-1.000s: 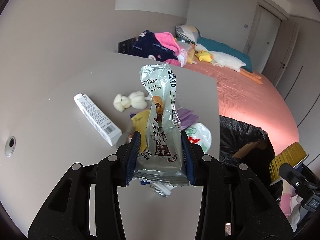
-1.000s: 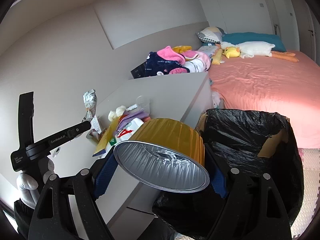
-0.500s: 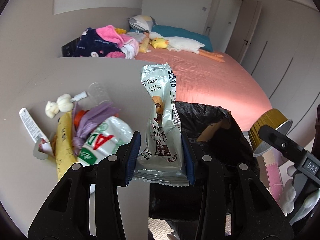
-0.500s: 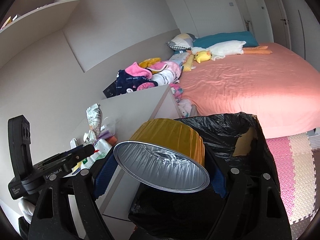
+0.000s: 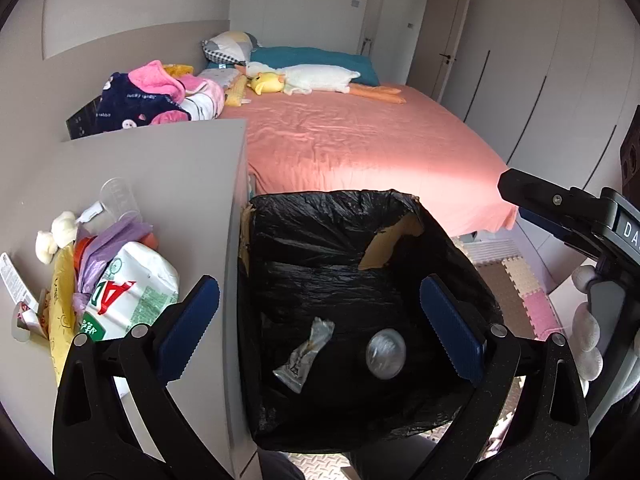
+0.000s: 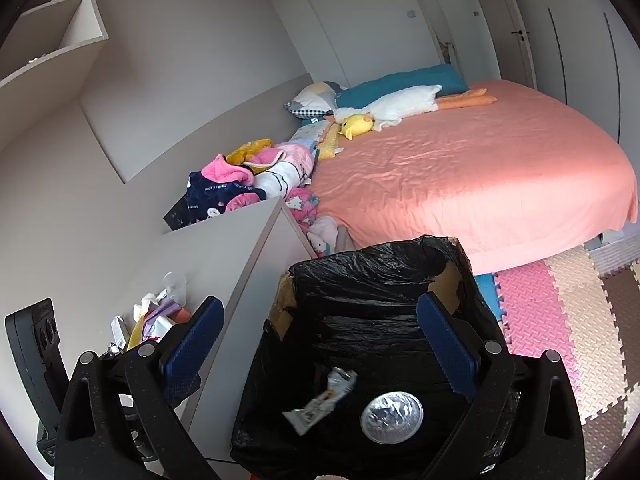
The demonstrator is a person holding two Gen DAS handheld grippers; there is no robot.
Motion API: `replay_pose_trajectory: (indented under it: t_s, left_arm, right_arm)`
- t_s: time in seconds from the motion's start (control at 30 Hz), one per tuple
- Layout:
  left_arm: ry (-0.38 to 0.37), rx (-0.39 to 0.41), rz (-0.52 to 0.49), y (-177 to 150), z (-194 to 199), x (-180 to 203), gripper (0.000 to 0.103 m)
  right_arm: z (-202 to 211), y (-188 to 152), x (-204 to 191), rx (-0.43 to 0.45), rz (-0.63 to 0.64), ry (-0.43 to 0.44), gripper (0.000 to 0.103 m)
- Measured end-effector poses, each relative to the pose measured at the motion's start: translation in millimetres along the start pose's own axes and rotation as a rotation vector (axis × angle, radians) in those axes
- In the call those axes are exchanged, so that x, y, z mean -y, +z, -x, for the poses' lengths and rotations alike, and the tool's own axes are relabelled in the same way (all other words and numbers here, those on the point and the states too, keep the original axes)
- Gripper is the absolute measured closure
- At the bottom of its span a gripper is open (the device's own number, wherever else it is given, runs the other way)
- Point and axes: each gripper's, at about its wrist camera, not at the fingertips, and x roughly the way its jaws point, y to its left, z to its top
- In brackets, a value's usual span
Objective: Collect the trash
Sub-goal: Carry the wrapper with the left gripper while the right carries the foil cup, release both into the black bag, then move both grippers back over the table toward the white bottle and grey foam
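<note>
A box lined with a black trash bag (image 5: 360,240) (image 6: 380,280) stands on the floor beside the grey desk (image 5: 180,168). A silver snack wrapper (image 5: 305,354) (image 6: 320,400) and a foil cup (image 5: 386,354) (image 6: 392,418) are inside the bag, blurred as if falling. My left gripper (image 5: 320,328) is open and empty above the bag. My right gripper (image 6: 318,344) is open and empty above it too. More trash sits on the desk's front left: a white and green packet (image 5: 132,292), a yellow wrapper (image 5: 60,312), purple plastic (image 5: 108,240).
A white tube (image 5: 10,280), a clear cup (image 5: 118,196) and a small white toy (image 5: 56,232) also lie on the desk. A bed with a pink cover (image 5: 360,140) lies behind the bag. Foam mats (image 6: 560,320) cover the floor to the right.
Both grippers moved over the bag and opened. The snack wrapper left the left gripper and the foil cup left the right gripper; both are now inside the bag.
</note>
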Motion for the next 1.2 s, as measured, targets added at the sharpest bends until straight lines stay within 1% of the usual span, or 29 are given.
replay_pose_trajectory:
  t_s: [0.13, 0.3, 0.73, 0.97, 1.2]
  left_arm:
    - [0.032, 0.016, 0.024, -1.6, 7.0, -12.7, 0.006]
    - [0.085, 0.04, 0.042, -5.2, 19.9, -29.7, 0.006]
    - [0.163, 0.077, 0.099, -18.1, 48.9, -75.0, 0.006]
    - [0.247, 0.101, 0.151, -25.9, 67.3, -105.6, 0.006]
    - [0.323, 0.113, 0.219, -35.2, 84.4, -142.3, 0.006]
  right_arm:
    - [-4.2, -3.8, -10.1, -0.012, 0.02, 0.013, 0.006]
    - [-12.2, -9.4, -28.0, -0.036, 0.043, 0.051, 0.006]
    - [-32.0, -24.8, -77.7, -0.089, 0.108, 0.101, 0.006]
    - [-42.3, -33.6, -100.7, -0.118, 0.121, 0.116, 0.006]
    - [-56.5, -49.9, -126.6, -0.171, 0.147, 0.131, 0.006]
